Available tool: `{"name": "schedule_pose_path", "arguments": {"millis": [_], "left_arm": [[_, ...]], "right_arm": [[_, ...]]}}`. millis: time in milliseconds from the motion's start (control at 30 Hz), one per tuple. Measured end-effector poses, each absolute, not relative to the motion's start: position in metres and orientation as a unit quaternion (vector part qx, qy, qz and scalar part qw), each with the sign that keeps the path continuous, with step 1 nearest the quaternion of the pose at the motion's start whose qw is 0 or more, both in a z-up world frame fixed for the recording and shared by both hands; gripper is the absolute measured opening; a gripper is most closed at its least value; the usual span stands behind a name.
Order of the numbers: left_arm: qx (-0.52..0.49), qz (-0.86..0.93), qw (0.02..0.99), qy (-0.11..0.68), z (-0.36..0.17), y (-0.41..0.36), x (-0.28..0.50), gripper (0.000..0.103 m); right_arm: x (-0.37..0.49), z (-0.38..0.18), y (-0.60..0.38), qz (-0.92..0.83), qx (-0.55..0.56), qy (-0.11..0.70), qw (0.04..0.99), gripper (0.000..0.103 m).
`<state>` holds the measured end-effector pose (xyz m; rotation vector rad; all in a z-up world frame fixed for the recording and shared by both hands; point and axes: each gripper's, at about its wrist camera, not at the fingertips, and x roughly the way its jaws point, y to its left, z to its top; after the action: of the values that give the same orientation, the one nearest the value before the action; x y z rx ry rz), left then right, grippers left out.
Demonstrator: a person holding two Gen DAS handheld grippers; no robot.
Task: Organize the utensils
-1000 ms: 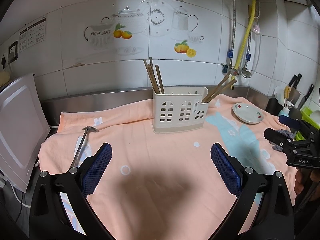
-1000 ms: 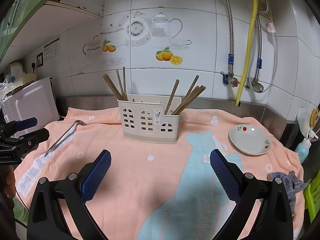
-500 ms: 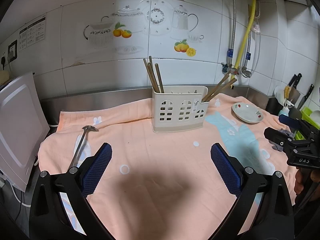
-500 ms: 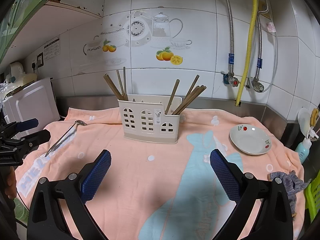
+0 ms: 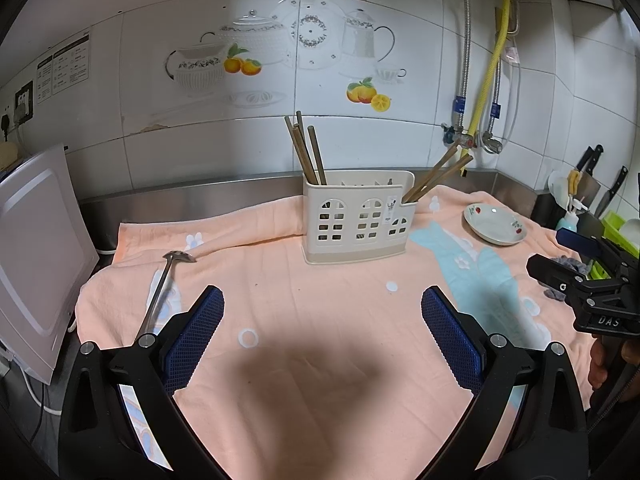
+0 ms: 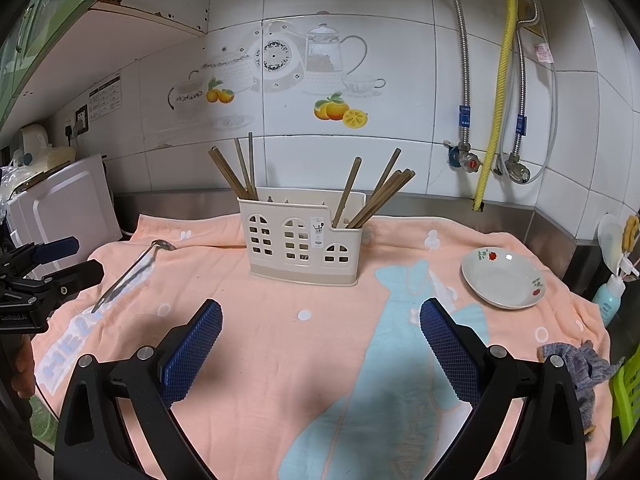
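A cream plastic utensil holder stands on the peach towel, with brown chopsticks leaning out of its left and right compartments. A metal spoon lies flat on the towel to the holder's left. My left gripper is open and empty above the towel, its left finger close to the spoon's handle end. My right gripper hangs open and empty in front of the holder. Each gripper appears at the edge of the other's view: the right one, the left one.
A small white dish with red flowers sits right of the holder. A grey cloth lies at the towel's right edge. A white appliance stands at the left; knives and bottles crowd the far right corner.
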<state>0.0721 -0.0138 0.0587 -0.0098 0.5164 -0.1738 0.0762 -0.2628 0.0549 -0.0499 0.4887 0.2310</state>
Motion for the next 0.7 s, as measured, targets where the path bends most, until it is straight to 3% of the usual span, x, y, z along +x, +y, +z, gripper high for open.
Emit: {"name": "schedule_pose_path", "arguments": {"millis": [700], "left_arm": [[-0.001, -0.096, 0.962, 0.254, 0.0578, -0.0162, 0.0723, 0.098]], "right_arm": [[0.0762, 0.055, -0.2625, 0.116, -0.024, 0.244, 0.963, 0.096]]}}
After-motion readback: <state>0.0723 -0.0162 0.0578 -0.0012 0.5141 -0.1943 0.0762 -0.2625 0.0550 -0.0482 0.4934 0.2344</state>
